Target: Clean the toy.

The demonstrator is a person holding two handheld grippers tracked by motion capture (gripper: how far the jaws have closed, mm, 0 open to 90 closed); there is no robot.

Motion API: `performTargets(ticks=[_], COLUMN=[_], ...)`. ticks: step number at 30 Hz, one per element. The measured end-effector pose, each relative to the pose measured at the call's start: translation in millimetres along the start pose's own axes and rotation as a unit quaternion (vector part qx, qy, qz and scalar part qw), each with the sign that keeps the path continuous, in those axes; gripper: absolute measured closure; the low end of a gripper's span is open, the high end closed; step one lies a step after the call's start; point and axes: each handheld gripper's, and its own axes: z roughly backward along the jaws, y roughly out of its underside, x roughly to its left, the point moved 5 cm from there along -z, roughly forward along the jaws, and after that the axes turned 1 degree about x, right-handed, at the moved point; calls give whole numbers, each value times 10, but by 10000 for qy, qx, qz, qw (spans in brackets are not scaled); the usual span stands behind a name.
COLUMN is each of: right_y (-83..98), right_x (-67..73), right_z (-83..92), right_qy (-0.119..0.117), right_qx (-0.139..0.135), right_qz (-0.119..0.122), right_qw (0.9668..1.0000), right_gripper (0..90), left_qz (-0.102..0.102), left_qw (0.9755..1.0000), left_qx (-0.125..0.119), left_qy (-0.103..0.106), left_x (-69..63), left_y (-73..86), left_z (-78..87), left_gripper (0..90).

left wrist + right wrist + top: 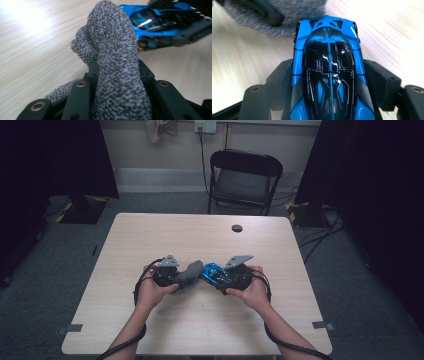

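A grey speckled terry cloth is bunched between the jaws of my left gripper, which is shut on it. My right gripper is shut on a blue and black toy car, its jaws pressing the car's two sides. In the high view the left gripper and the right gripper face each other above the wooden table, with the cloth touching the end of the car. In the right gripper view the cloth lies against the far end of the car.
A round dark cable hole sits near the table's far edge. A black folding chair stands behind the table. Dark stands and cables flank the table on the carpet.
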Motion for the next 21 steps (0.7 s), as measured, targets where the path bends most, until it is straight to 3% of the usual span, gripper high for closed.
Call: performTargets(ticks=[5, 10, 14, 17, 21], right_y=[4, 21, 22, 0, -44], right_x=[-79, -78, 8, 81, 183], right_z=[-12, 25, 74, 105, 129], right_qy=[57, -21, -133, -219, -293], right_qx=[-4, -81, -98, -142, -192], right_qz=[-148, -160, -26, 98, 236], right_qw=[9999, 9998, 9999, 9996, 9991], right_gripper=[279, 279, 279, 279, 279], left_qz=[16, 57, 183, 196, 65], left_qw=[9998, 9996, 9977, 9973, 9978], left_qx=[1, -88, -179, -174, -122], left_qy=[203, -258, -622, -687, -650], left_x=[-68, 93, 271, 312, 322], left_y=[45, 49, -31, -93, -227], left_z=[74, 178, 198, 173, 36], left_gripper=[643, 643, 643, 643, 642])
